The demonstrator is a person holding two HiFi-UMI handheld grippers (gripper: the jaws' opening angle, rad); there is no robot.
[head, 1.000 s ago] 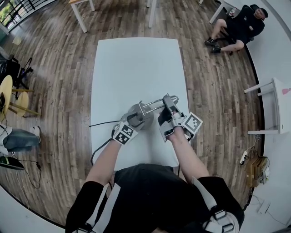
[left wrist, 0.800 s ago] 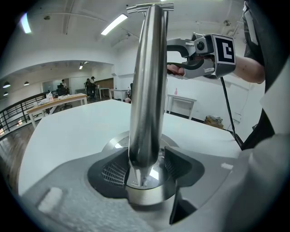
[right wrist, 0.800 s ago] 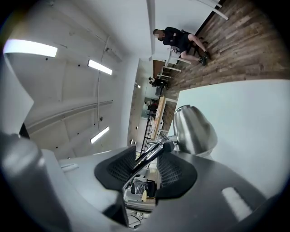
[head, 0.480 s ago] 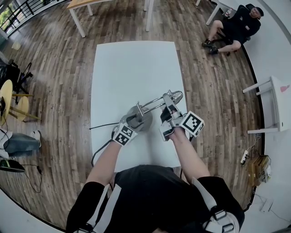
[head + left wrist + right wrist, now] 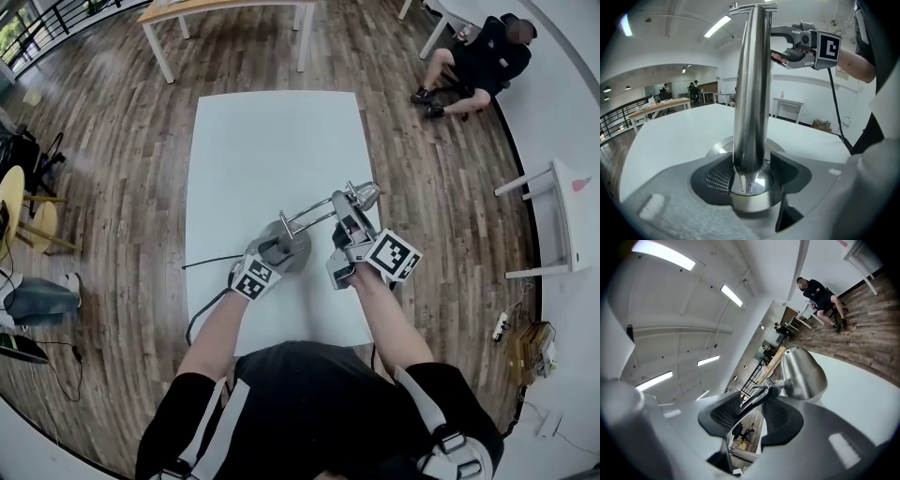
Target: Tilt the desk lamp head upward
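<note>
While your left gripper (image 5: 270, 253) clamps the lamp post (image 5: 751, 93) just above its base (image 5: 716, 149), your right gripper (image 5: 343, 214) pinches the thin lamp arm (image 5: 757, 398) right behind the lamp head (image 5: 802, 373), which juts past the fingertips near the white table's (image 5: 272, 141) right edge.

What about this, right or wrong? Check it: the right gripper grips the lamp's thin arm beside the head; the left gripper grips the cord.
Wrong: the left gripper grips the lamp's upright post, not the cord, as the left gripper view shows. The right gripper does grip the thin arm beside the head.
</note>
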